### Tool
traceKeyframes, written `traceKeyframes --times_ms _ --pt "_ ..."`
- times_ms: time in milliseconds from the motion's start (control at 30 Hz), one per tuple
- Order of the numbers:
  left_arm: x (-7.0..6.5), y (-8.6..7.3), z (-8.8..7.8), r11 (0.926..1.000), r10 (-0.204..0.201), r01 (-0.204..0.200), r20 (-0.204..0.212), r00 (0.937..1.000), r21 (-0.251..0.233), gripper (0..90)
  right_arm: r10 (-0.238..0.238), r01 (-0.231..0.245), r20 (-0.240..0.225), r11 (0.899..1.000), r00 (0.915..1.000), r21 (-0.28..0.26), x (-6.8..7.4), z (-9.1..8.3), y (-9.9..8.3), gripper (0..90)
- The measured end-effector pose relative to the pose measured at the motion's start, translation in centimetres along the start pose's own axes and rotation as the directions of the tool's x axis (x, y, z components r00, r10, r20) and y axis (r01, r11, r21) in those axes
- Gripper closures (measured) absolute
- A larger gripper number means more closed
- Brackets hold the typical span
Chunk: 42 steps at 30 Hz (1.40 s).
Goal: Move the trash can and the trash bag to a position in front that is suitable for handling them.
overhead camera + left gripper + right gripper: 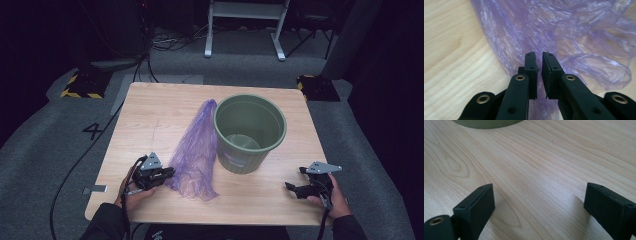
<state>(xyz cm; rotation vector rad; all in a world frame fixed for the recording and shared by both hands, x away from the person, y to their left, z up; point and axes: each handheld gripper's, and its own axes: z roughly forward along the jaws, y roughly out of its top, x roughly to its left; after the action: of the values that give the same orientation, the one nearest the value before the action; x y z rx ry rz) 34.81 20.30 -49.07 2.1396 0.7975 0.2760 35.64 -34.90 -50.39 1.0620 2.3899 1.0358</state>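
Note:
A crumpled, see-through purple plastic bag (196, 147) lies stretched along the wooden table (150, 107), left of an upright olive-green bin (248, 159). My left gripper (170, 173) sits at the bag's near left edge. In the left gripper view the jaws (539, 53) are pressed nearly together with the purple film (564, 32) between them. My right gripper (292, 188) rests low near the table's front right, open, with bare wood between its fingers (539, 195). The bin's base (486, 123) shows at the top of the right gripper view.
The bin looks empty inside. The table's front edge runs just behind both hands. Grey carpet, cables and a white metal frame (245, 20) lie beyond the table's far edge.

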Motion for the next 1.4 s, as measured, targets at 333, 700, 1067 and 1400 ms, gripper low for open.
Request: traceKeyframes --times_ms 333,700,1067,1400 --pt "-3.2 0.9 2.3 0.9970 0.068 -0.071 0.079 0.9945 0.032 79.1 -0.002 0.002 -0.002 1.000 1.0000 -0.001 0.0 0.0 0.0 9.6" --pt "-5.2 1.9 4.3 0.9925 0.110 -0.116 0.135 0.9847 0.039 76.2 -0.001 0.001 -0.002 1.000 1.0000 -0.001 0.0 0.0 0.0 9.6" --pt "-5.9 1.2 2.8 0.9949 0.088 -0.093 0.104 0.9907 0.040 26.3 -0.001 0.001 -0.002 1.000 1.0000 -0.001 0.0 0.0 0.0 9.6" --pt "-6.2 0.7 -0.9 0.9966 0.068 -0.064 0.096 0.9930 -0.052 15.5 -0.001 0.001 -0.003 1.000 1.0000 -0.001 0.0 0.0 0.0 9.6"
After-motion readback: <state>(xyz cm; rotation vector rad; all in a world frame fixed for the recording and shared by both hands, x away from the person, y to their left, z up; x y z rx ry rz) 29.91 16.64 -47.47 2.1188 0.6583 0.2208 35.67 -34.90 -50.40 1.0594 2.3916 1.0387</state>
